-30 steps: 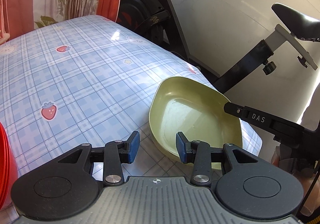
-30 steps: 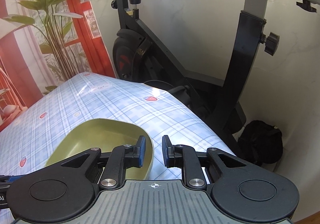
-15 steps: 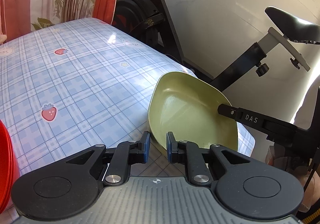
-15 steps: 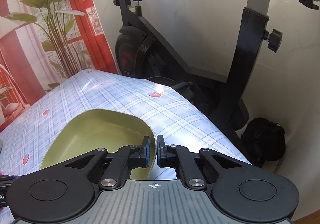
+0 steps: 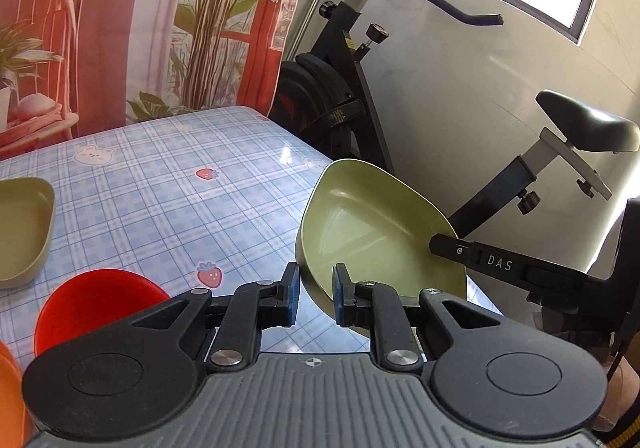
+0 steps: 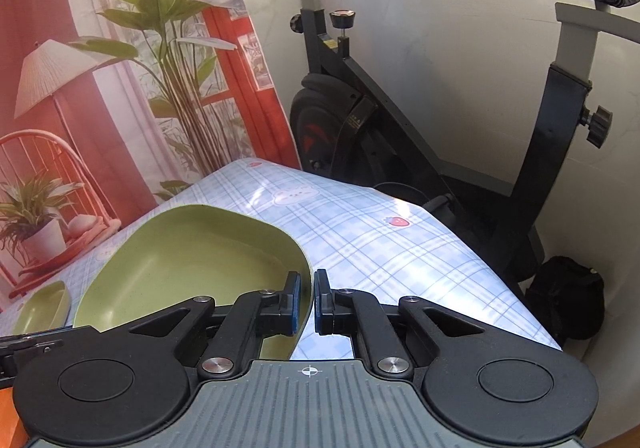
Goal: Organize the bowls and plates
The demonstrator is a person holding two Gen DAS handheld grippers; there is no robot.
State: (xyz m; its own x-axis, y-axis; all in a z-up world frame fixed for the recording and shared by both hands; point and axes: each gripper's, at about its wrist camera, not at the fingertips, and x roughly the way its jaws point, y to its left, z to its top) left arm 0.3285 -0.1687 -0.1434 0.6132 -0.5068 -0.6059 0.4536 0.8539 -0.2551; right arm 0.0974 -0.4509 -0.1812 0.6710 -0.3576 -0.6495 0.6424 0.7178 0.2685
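A large green plate [image 5: 372, 232] hangs tilted above the checked tablecloth [image 5: 152, 207], held at two places on its rim. My left gripper [image 5: 316, 294] is shut on its near rim. My right gripper [image 6: 306, 302] is shut on its right rim, and the plate [image 6: 192, 256] fills the left of that view. The right gripper's finger [image 5: 480, 258] shows over the plate's far side. A second green dish [image 5: 22, 228] sits at the table's left, also seen in the right wrist view [image 6: 42, 308]. A red bowl [image 5: 96, 306] lies near the left gripper.
An exercise bike [image 5: 352, 95] stands against the white wall beyond the table's right edge, with its seat [image 5: 588, 123] to the right. A black bag [image 6: 564, 296] lies on the floor. An orange dish edge [image 5: 10, 392] shows at the lower left.
Both grippers closed on the green plate's rim, then lifted and tilted it off the table. The views rose, bringing the red bowl and second green dish into sight.
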